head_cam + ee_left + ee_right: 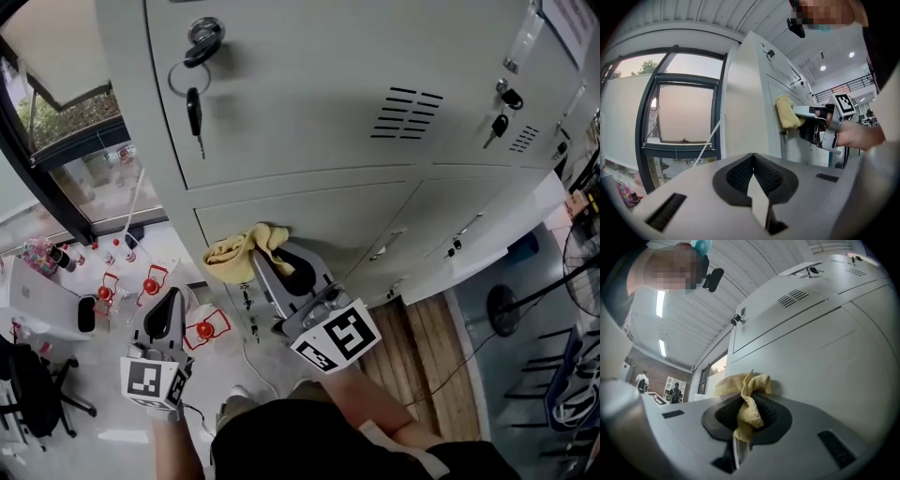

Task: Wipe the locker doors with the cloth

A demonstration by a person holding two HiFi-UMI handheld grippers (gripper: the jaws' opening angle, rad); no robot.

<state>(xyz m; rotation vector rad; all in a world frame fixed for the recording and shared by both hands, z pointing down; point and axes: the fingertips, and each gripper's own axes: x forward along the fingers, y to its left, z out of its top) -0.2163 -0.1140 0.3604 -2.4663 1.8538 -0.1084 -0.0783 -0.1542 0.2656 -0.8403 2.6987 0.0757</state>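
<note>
Pressing the crumpled yellow fabric cloth (236, 255) against the grey metal locker door (328, 220), the right gripper (265, 261) is clamped on a bunched fold. The cloth appears soft, light and pliable, so it is best held mid-bunch. The left gripper (164, 314), below the door, is closed and empty.

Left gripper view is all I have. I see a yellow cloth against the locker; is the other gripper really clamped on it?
Observer: Yes, the right gripper is shut on the cloth, with a fold bunched between its jaws.
Operator: Which door is it on?
Observer: The lower door, near its left edge.
Operator: Anything above it?
Observer: A key hangs on a ring from the upper door's lock.
</note>
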